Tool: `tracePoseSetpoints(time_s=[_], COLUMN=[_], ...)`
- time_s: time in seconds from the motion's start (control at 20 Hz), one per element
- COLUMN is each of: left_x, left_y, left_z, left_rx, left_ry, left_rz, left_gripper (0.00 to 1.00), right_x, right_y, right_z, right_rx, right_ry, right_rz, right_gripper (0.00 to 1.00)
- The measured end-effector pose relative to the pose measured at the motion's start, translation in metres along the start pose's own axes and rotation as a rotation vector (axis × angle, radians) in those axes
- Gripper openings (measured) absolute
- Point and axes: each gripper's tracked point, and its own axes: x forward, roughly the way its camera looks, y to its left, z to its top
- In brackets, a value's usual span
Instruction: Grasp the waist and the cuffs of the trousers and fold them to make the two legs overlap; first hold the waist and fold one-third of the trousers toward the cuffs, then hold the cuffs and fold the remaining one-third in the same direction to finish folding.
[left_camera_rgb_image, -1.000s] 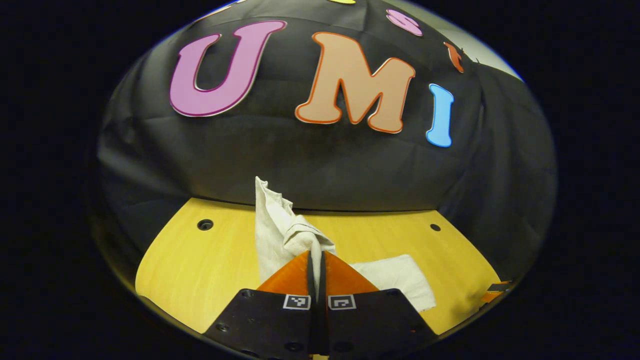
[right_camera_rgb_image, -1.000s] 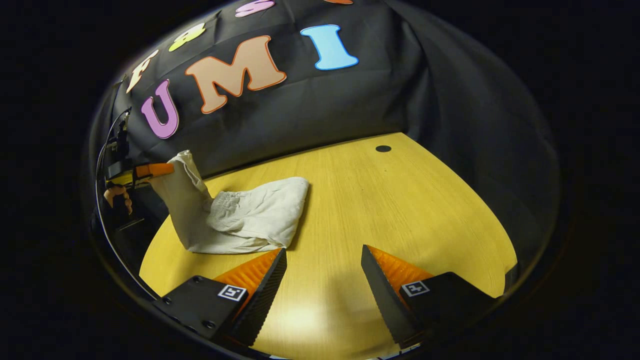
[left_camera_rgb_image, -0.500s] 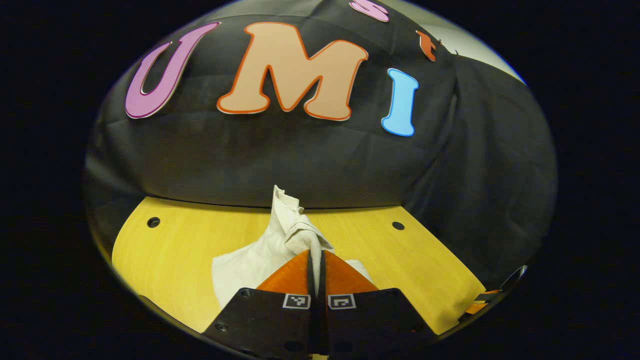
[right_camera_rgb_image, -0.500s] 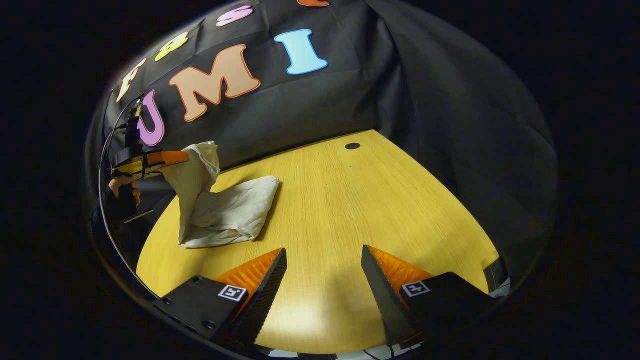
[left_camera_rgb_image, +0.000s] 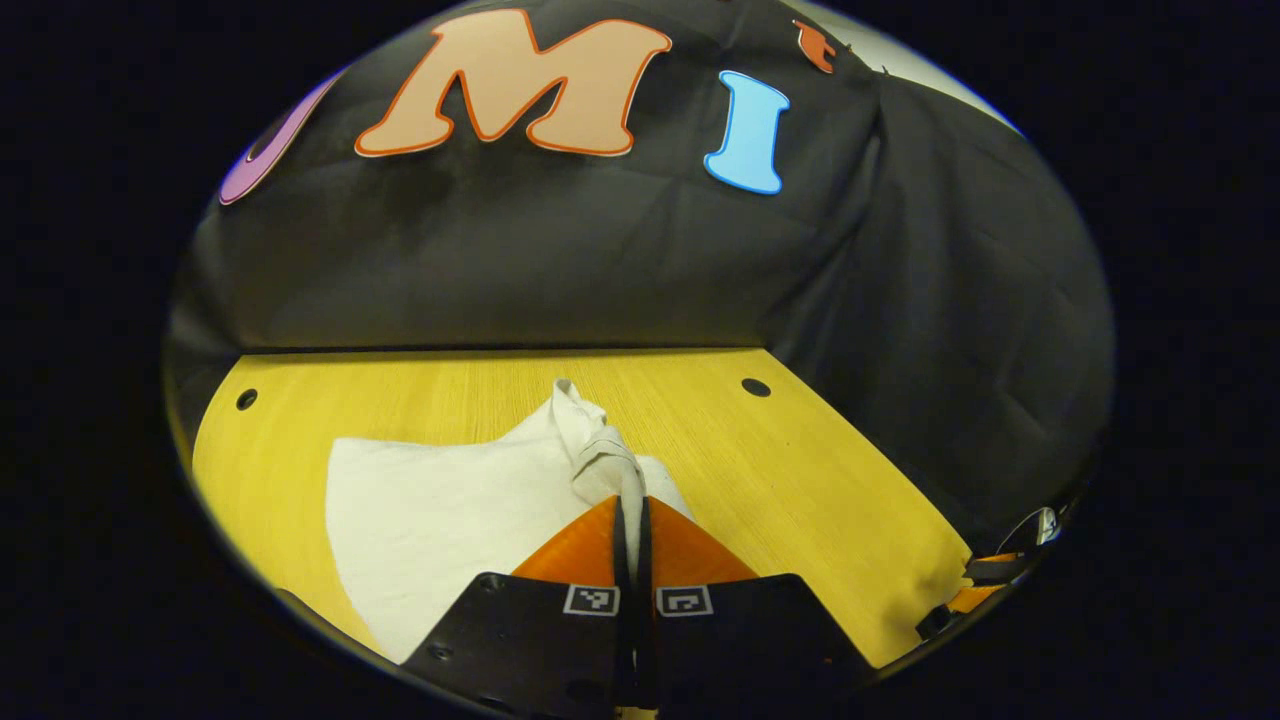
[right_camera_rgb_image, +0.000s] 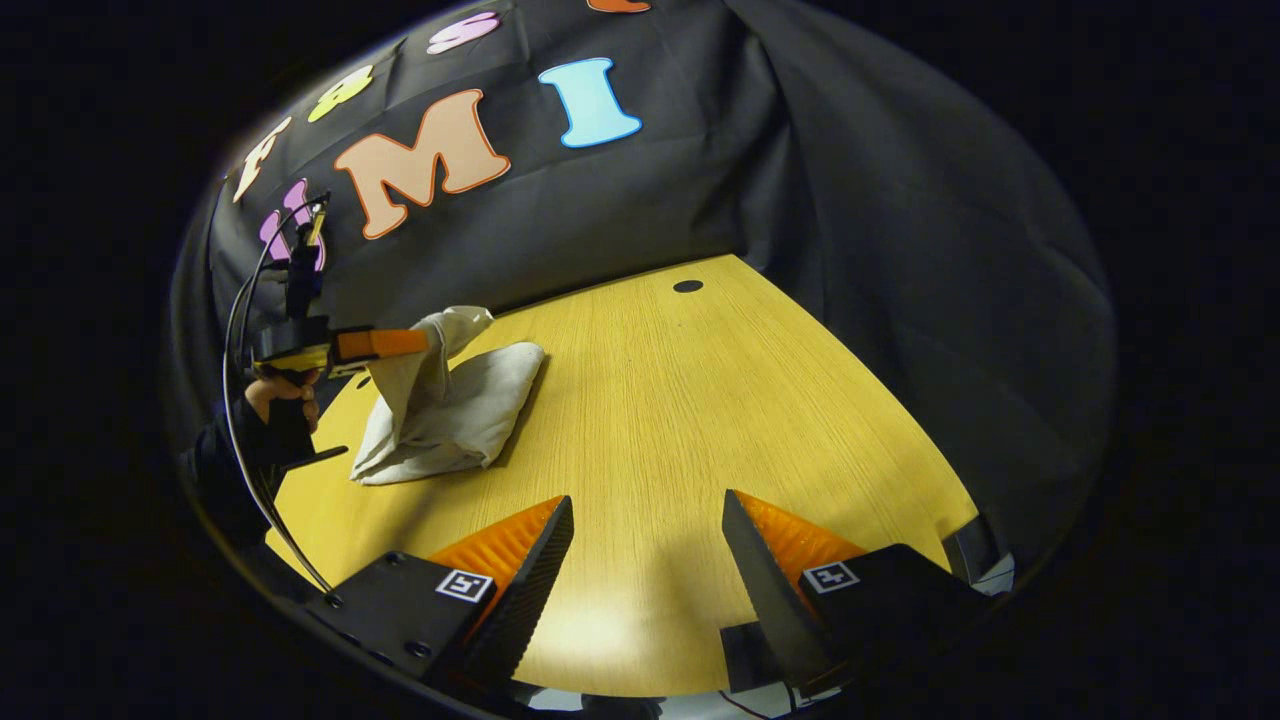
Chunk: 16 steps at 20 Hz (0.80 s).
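Note:
Cream-white trousers (left_camera_rgb_image: 450, 500) lie folded into a small stack on the yellow wooden table (left_camera_rgb_image: 830, 520). My left gripper (left_camera_rgb_image: 631, 505) is shut on a bunched end of the trousers, which sticks up past the fingertips and drapes over the stack. In the right gripper view the same trousers (right_camera_rgb_image: 455, 400) sit at the table's left side, with the left gripper (right_camera_rgb_image: 420, 342) holding their raised end just above the pile, a hand (right_camera_rgb_image: 280, 390) behind it. My right gripper (right_camera_rgb_image: 645, 510) hangs open over bare table, well to the right of the trousers, with nothing between its fingers.
The table (right_camera_rgb_image: 700, 420) has small round holes (left_camera_rgb_image: 756, 387) (right_camera_rgb_image: 688, 286) near its far edge. Black cloth walls close it in at the back and right. A cable (right_camera_rgb_image: 245, 300) loops up from the left gripper.
The left gripper has carried the trousers' held end rightward and down over the stack, so the fabric now lies lower and flatter. The right gripper has stayed open, drifting slightly.

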Motion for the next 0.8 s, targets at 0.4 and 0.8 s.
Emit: tracePoseSetpoints(time_s=[0.4,0.8], left_x=[-0.083,-0.242], left_y=[0.023,0.111], left_z=[0.041,0.088], left_rx=[0.047,0.156], left_ry=[-0.194,-0.395], left_rz=[0.104,0.342], left_gripper=[0.96,0.96], right_x=[0.003,-0.037], right_y=[0.073,0.225], right_z=[0.061,0.17], right_rx=[-0.124,-0.199], right_ry=[-0.128,-0.475], right_rz=[0.096,0.197], right_gripper=[0.97,0.96])
